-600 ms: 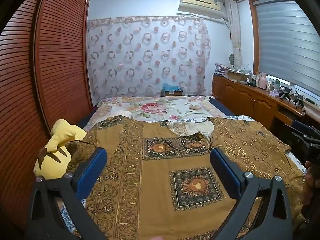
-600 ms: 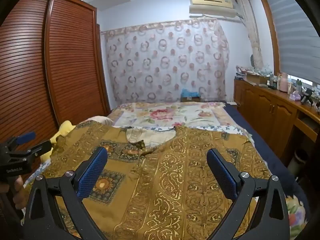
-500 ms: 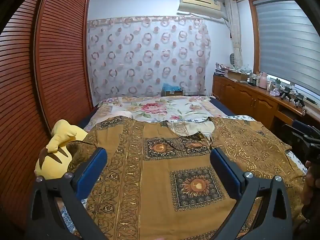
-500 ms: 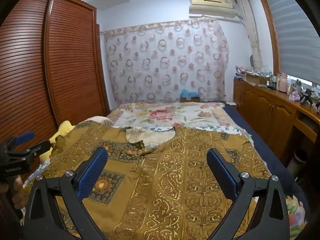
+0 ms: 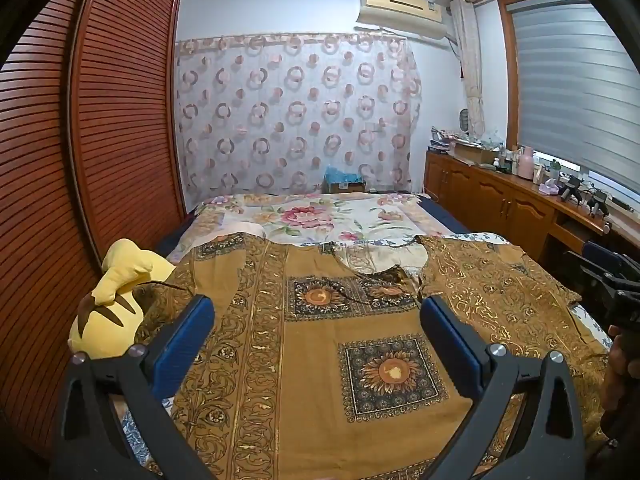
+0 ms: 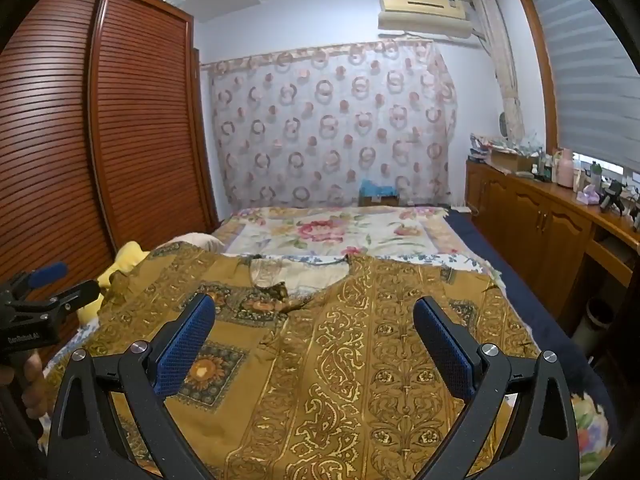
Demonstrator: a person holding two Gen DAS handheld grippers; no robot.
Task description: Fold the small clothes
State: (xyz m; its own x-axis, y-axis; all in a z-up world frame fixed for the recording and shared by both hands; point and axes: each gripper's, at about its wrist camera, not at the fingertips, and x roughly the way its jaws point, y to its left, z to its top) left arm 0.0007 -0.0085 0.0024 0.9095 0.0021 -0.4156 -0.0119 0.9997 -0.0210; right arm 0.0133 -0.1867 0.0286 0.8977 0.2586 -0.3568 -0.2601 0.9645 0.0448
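Observation:
A mustard-brown shirt (image 5: 320, 360) with gold scrollwork and dark sunflower squares lies spread flat on the bed, collar toward the far end. In the right wrist view the same shirt (image 6: 380, 360) fills the near half of the bed. My left gripper (image 5: 316, 312) hovers above its left half, jaws wide open with nothing between the blue pads. My right gripper (image 6: 314, 312) hangs over the right half, equally wide and empty. Each gripper also shows in the other's view: the right gripper (image 5: 608, 276) at the right edge, the left gripper (image 6: 44, 296) at the left edge.
A yellow plush toy (image 5: 112, 304) rests at the bed's left side against the slatted wooden wardrobe (image 5: 100, 140). A floral bedspread (image 5: 320, 220) covers the far half. A wooden cabinet (image 6: 540, 220) with clutter runs along the right wall under the window.

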